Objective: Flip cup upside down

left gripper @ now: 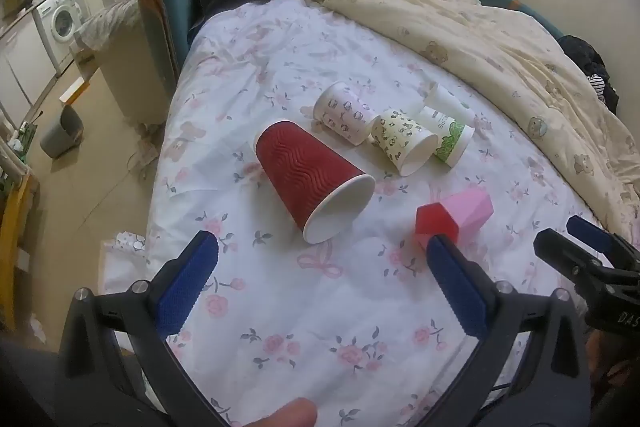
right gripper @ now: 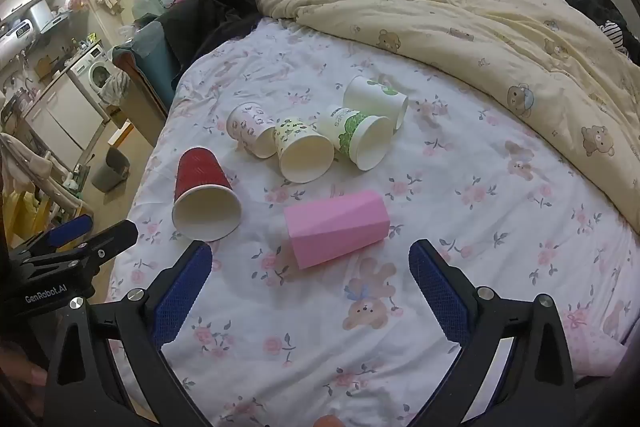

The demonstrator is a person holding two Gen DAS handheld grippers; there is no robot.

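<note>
Floral bedsheet (right gripper: pixel 460 195), six cups lying on their sides, nothing gripped yet.

Both tools hang just above the sheet with fingers spread wide and empty: the right gripper (right gripper: pixel 310 269) faces the pink faceted cup (right gripper: pixel 338 229) lying just ahead of it, and the left gripper (left gripper: pixel 322 269) faces the red ribbed cup (left gripper: pixel 310 173), mouth toward the camera. Beyond them four printed paper cups (right gripper: pixel 316 131) lie bunched and touching, near the cream duvet (right gripper: pixel 500 27). The task names no particular cup (pink looks nearest). Likely trouble: the soft, wrinkled bedding may tip a cup set mouth-down, a hard pinch may crush paper walls, and a sideways nudge could roll any cup away.
</note>
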